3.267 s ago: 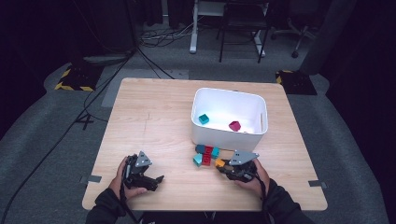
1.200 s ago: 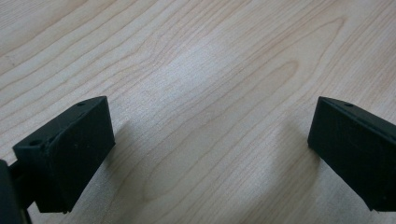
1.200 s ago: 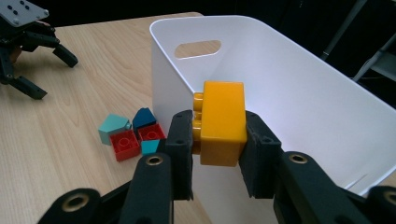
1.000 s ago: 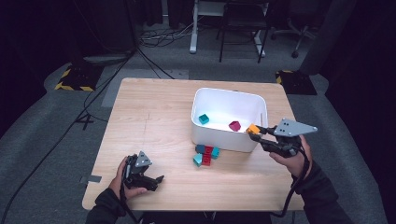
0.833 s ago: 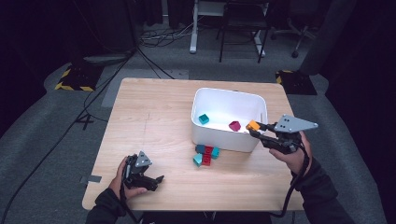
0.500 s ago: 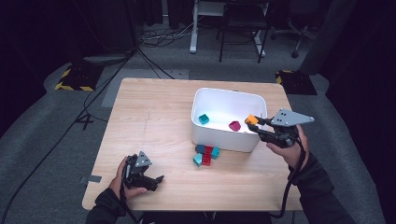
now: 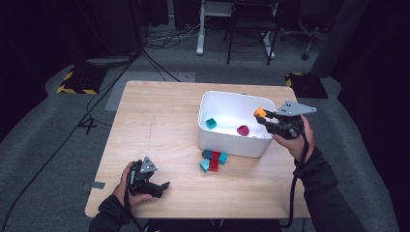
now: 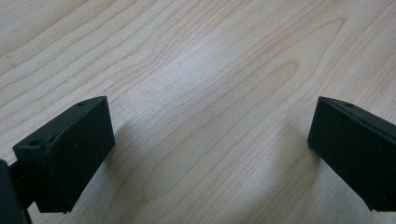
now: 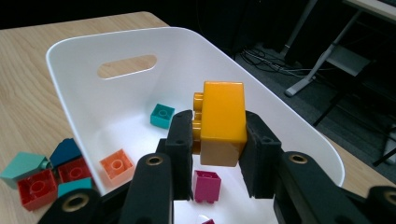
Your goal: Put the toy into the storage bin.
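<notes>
Orange block (image 9: 222,122) sits clamped between the jaws of the right gripper (image 9: 218,140), held above the right end of the white bin (image 7: 227,143) (a teal block (image 9: 162,115) and a magenta block (image 9: 206,185) lie inside). Left gripper (image 7: 153,182) rests on the near left part of the wooden table (image 7: 159,121), jaws spread wide with nothing between them. Loose blocks (image 7: 213,160) lie against the bin's near wall.

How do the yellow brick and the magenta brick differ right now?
The yellow brick is clamped in the right gripper, held above the white bin; the magenta brick lies loose on the bin's floor. The yellow brick's studs point sideways; the magenta brick's face up. The yellow one looks larger. Both are studded toy bricks.
</notes>
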A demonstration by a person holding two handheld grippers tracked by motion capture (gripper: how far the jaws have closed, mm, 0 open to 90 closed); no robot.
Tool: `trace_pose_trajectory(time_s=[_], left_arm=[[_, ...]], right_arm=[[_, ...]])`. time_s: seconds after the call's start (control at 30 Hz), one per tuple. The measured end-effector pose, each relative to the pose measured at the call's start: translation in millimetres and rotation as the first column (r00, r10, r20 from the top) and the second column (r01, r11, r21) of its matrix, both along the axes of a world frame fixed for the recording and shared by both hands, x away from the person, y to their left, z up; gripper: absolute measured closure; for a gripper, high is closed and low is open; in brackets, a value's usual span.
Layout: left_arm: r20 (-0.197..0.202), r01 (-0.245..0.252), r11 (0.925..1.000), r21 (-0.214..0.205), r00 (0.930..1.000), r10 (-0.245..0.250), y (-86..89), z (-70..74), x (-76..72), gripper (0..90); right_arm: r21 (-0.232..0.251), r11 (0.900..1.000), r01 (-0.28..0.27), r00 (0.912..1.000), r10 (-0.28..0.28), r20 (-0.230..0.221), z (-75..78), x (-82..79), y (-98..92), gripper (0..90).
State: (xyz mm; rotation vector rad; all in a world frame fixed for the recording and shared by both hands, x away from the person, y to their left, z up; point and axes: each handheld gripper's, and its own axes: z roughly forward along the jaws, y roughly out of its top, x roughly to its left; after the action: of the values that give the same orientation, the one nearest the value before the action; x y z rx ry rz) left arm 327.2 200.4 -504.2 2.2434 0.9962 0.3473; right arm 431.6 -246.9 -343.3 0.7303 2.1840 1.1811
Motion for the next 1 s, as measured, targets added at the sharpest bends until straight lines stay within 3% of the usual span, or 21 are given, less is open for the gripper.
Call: trace_pose_trajectory(time_s=[0.33, 0.4, 1.0], left_arm=[[0.0, 0.003, 1.0, 0.002, 1.0, -0.003, 0.1, 0.1, 0.1, 0.7], [0.004, 0.002, 1.0, 0.004, 1.0, -0.002, 0.3, 0.1, 0.2, 0.7], [0.0, 0.002, 1.0, 0.007, 1.0, -0.002, 0.8, 0.6, -0.3, 0.7]], right_arm=[[-0.027, 0.9988, 0.04, 0.998, -0.042, -0.047, -7.4, 28.4, 2.7, 68.0], [-0.013, 0.9988, 0.047, 0.9973, -0.048, -0.056, -9.4, 31.4, 2.5, 68.0], [-0.018, 0.9998, 0.003, 0.9966, -0.004, -0.082, -18.6, 28.8, 16.0, 62.2]])
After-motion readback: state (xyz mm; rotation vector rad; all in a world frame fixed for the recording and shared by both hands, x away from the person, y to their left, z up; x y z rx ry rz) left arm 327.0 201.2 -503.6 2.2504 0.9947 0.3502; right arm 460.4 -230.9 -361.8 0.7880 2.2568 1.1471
